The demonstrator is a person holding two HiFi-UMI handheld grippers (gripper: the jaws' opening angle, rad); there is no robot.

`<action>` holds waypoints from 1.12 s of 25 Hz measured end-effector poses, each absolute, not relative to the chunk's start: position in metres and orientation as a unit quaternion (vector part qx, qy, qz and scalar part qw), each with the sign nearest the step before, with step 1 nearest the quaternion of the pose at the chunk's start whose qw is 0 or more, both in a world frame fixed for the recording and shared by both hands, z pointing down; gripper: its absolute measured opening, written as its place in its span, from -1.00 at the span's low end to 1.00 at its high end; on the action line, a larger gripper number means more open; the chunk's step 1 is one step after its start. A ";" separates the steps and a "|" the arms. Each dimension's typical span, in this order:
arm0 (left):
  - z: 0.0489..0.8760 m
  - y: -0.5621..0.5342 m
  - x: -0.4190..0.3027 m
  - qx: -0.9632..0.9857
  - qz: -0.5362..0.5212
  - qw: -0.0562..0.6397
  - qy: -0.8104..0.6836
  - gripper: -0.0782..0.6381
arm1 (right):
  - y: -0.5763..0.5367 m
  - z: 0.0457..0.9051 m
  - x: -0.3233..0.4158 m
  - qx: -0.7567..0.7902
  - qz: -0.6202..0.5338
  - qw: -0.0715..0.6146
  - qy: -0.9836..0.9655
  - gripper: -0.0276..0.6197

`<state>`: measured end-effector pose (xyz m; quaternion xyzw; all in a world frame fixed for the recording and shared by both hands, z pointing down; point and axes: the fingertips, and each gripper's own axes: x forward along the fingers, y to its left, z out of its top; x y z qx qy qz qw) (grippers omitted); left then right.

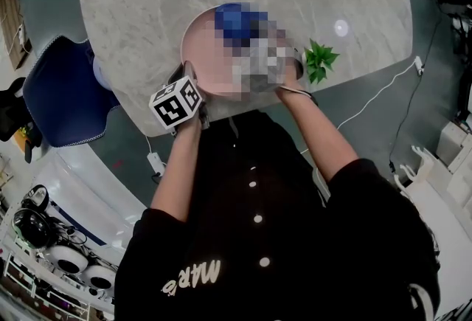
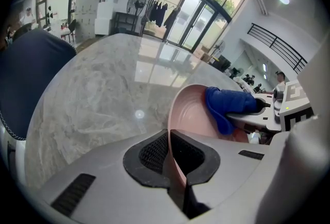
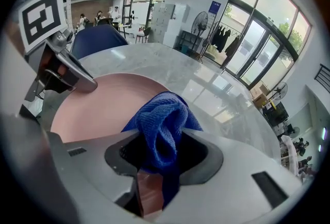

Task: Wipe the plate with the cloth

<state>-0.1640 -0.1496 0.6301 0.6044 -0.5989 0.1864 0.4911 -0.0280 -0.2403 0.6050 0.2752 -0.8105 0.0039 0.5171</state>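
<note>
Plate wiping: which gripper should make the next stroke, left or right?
Right. The right gripper is shut on the blue cloth, which is already against the pink plate. The left gripper is clamped on the plate's rim, so it is better left steadying the plate.

Right gripper (image 3: 164,164) clamps blue cloth (image 3: 164,122) over pink plate (image 3: 105,104); left gripper (image 3: 85,85) grips plate's rim at left.

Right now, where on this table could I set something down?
The marble table is bare beyond the pink plate and on its left, toward the blue chair. The near edge is crowded: the left gripper pinches the plate's rim, the right gripper holds the blue cloth against it, a green plant alongside.
</note>
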 end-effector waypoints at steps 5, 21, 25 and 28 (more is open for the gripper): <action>0.630 -0.150 -0.164 0.605 0.187 0.492 -0.598 -0.70 | -0.241 0.605 -0.028 0.279 0.006 0.516 -0.810 -0.42; 0.631 -0.151 -0.163 0.613 0.183 0.500 -0.584 -0.70 | -0.211 0.571 -0.084 0.247 0.028 0.422 -0.872 -0.43; 0.631 -0.152 -0.163 0.612 0.181 0.501 -0.584 -0.70 | -0.197 0.567 -0.106 0.222 0.042 0.407 -0.885 -0.43; 0.630 -0.152 -0.164 0.613 0.182 0.500 -0.585 -0.70 | -0.188 0.573 -0.117 0.201 0.056 0.405 -0.890 -0.43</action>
